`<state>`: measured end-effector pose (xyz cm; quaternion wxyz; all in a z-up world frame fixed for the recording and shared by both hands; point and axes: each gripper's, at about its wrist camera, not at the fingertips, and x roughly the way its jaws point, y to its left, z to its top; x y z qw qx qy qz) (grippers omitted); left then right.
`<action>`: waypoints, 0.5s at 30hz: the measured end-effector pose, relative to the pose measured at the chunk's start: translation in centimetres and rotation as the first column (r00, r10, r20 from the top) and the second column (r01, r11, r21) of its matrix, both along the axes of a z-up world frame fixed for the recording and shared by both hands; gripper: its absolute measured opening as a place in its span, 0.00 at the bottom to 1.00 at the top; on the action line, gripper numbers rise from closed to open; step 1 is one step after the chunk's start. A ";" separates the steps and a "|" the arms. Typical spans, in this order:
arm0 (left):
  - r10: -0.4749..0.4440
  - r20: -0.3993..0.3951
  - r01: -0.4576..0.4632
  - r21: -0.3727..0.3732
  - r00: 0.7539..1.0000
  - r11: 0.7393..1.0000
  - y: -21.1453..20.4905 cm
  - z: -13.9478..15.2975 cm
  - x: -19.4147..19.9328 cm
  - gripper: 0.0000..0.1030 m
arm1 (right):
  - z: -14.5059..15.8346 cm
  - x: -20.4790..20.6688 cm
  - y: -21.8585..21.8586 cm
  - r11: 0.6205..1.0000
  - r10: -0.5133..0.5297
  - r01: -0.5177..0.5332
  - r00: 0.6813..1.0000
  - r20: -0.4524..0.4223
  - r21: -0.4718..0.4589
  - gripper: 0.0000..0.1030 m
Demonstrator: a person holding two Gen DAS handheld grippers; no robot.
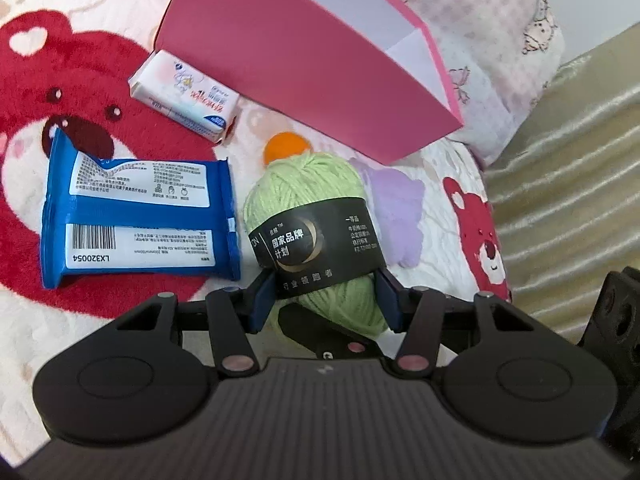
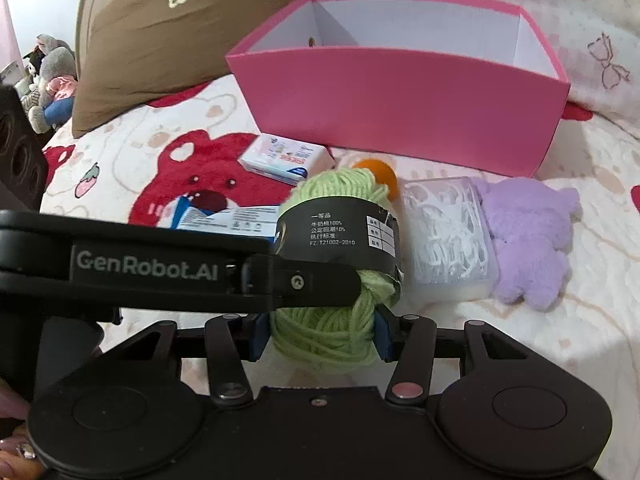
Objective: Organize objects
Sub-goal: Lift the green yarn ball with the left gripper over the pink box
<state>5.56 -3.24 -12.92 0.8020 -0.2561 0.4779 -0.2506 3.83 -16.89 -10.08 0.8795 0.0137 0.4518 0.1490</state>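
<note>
A ball of light green yarn (image 1: 308,196) with a black paper band lies on the bear-print blanket, in front of the open pink box (image 1: 300,64). My left gripper (image 1: 326,300) is shut on the yarn's near end, a blue pad against each side. In the right wrist view the same yarn (image 2: 340,188) sits between the pads of my right gripper (image 2: 322,336), which also press on it. The left gripper's black finger (image 2: 300,280) crosses in front of the yarn there. The pink box (image 2: 400,112) shows a white inside with nothing visible in it.
A blue wipes pack (image 1: 140,220), a white soap pack (image 1: 186,94), an orange ball (image 1: 286,146) and a purple plush (image 1: 400,216) lie around the yarn. A clear box of floss picks (image 2: 448,236) is right of it. A brown pillow (image 2: 180,40) leans at back left.
</note>
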 end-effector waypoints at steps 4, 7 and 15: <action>-0.005 0.028 0.005 0.019 1.000 1.000 0.0 1.3 -0.6 0.51 | 0.9 -1.1 0.0 1.000 -0.022 0.021 0.999 0.039 0.022 0.54; -0.006 0.046 0.004 0.032 0.999 0.999 0.1 2.3 -1.0 0.51 | 1.6 -1.7 0.1 0.999 -0.024 0.022 0.998 0.063 0.029 0.54; -0.019 0.067 0.015 0.057 0.998 0.998 0.7 4.7 -1.1 0.51 | 3.3 -2.2 0.4 0.998 -0.034 0.029 0.995 0.092 0.063 0.54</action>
